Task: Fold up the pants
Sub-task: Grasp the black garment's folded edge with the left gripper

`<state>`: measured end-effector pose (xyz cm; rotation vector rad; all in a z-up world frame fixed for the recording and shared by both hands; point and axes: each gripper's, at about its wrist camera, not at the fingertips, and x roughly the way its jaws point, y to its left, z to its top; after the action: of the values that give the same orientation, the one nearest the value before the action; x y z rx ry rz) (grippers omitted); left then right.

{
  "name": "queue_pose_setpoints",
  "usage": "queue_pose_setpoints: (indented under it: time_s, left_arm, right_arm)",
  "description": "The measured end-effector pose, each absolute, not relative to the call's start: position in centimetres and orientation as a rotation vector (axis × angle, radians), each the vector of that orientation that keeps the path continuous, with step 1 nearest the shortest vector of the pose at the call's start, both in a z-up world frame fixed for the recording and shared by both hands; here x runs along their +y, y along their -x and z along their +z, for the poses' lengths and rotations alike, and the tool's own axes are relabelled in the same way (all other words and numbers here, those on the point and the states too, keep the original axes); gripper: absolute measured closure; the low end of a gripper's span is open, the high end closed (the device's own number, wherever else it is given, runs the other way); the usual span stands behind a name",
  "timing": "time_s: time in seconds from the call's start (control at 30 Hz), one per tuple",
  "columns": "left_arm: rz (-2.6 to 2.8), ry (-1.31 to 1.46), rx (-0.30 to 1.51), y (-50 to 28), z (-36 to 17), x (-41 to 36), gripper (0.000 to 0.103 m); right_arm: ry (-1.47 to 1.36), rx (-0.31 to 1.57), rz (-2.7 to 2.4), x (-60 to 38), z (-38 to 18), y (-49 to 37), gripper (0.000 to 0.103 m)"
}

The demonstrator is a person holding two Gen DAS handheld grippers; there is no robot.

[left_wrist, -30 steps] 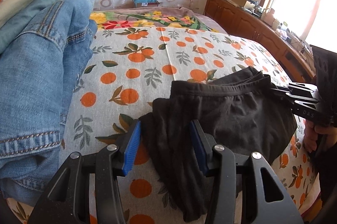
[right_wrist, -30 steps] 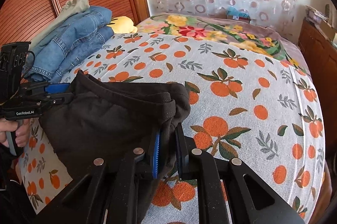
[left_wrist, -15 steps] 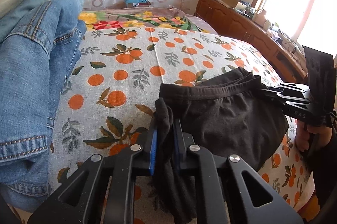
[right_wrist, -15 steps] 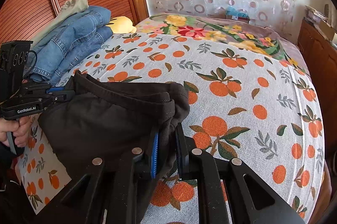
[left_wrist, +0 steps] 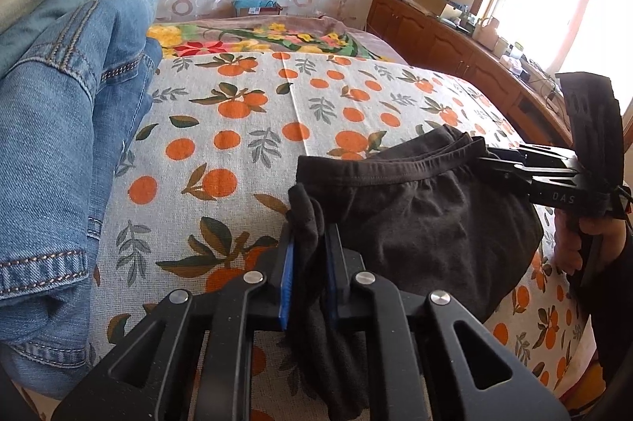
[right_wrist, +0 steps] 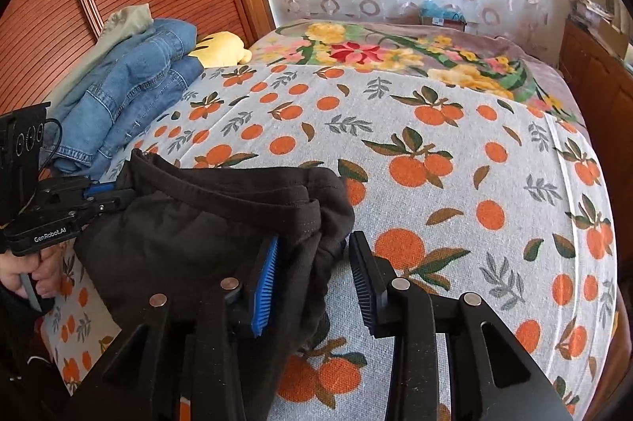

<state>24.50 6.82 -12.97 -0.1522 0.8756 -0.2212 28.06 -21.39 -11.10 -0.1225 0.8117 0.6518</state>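
On the bed (right_wrist: 455,128), near its front edge, the black pants (left_wrist: 427,219) lie bunched in a folded heap on the orange-print sheet. I'm mid-fold: my left tongs (left_wrist: 309,262) are pressed together, pinching a gathered end of the fabric, which droops below them. My right tongs (right_wrist: 314,278) have just been opening; they now stand spread, cloth lying against the blue left pad but the right pad clear of it, so I'd call that side released, not gripped.

Step in hand, as I judge it: one fold is laid down and the right side is letting go. Next move likely calls for regrabbing a free edge on the right and carrying both ends over together, keeping the layers aligned so the heap doesn't slump.

The pants look soft and limp, thin knit, waistband (left_wrist: 379,169) seam showing as stacked ridges along the far edge. Wrinkled, not flat yet. A pile of denim (right_wrist: 130,92) sits well apart at the left.
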Motion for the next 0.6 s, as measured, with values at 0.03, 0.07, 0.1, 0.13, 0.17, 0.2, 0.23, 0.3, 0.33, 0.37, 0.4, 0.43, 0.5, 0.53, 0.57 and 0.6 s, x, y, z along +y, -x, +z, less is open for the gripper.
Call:
queue_pose_setpoints:
  time_s: [0.03, 0.07, 0.1, 0.13, 0.17, 0.2, 0.23, 0.3, 0.33, 0.37, 0.4, 0.43, 0.5, 0.53, 0.57, 0.6]
  left_arm:
    - [-0.222, 0.153, 0.875, -24.5, -13.0, 6.8, 0.089]
    - [-0.223, 0.154, 0.876, -24.5, -13.0, 6.9, 0.089]
    - [-0.223, 0.154, 0.877, -24.5, -13.0, 6.9, 0.089]
    - [-0.223, 0.151, 0.877, -24.5, -13.0, 6.8, 0.089]
    - [-0.222, 0.147, 0.878, -24.5, -12.9, 6.8, 0.089]
    - [-0.221, 0.143, 0.878, -24.5, -12.9, 6.7, 0.089]
    - [-0.22, 0.143, 0.878, -24.5, -12.9, 6.7, 0.087]
    - [-0.219, 0.146, 0.877, -24.6, -13.0, 6.8, 0.086]
    - [-0.22, 0.15, 0.877, -24.7, -13.0, 6.8, 0.086]
    - [-0.222, 0.152, 0.876, -24.7, -13.0, 6.8, 0.086]
    - [-0.222, 0.145, 0.874, -24.7, -13.0, 6.8, 0.086]
    - [-0.223, 0.133, 0.87, -24.6, -12.9, 6.7, 0.086]
    - [-0.231, 0.126, 0.866, -24.5, -12.9, 6.5, 0.091]
    - [-0.232, 0.13, 0.865, -24.4, -12.8, 6.5, 0.091]
    - [-0.235, 0.133, 0.862, -24.3, -12.7, 6.5, 0.092]
    - [-0.24, 0.14, 0.852, -24.1, -12.5, 6.7, 0.092]
  right_arm:
    - [0.123, 0.809, 0.65, -21.3, -11.1, -28.0, 0.066]
    - [0.119, 0.807, 0.651, -21.3, -11.2, -28.0, 0.066]
    - [0.116, 0.806, 0.652, -21.4, -11.2, -27.9, 0.066]
    - [0.112, 0.805, 0.654, -21.4, -11.2, -27.9, 0.066]
    - [0.105, 0.806, 0.656, -21.4, -11.2, -27.9, 0.066]
    - [0.097, 0.808, 0.661, -21.6, -11.3, -27.9, 0.066]
    - [0.093, 0.809, 0.665, -21.6, -11.3, -27.9, 0.068]
    - [0.081, 0.811, 0.676, -21.7, -11.4, -27.8, 0.075]
    - [0.075, 0.811, 0.679, -21.8, -11.4, -27.8, 0.077]
    - [0.071, 0.812, 0.683, -21.8, -11.5, -27.7, 0.08]
    - [0.063, 0.815, 0.69, -21.8, -11.5, -27.6, 0.085]
    - [0.061, 0.811, 0.689, -21.9, -11.4, -27.5, 0.086]
    - [0.071, 0.8, 0.678, -21.8, -11.3, -27.2, 0.089]
    - [0.075, 0.79, 0.673, -21.7, -11.1, -27.0, 0.089]
    - [0.078, 0.774, 0.673, -21.7, -10.8, -26.8, 0.09]
    - [0.078, 0.758, 0.676, -21.7, -10.4, -26.6, 0.09]
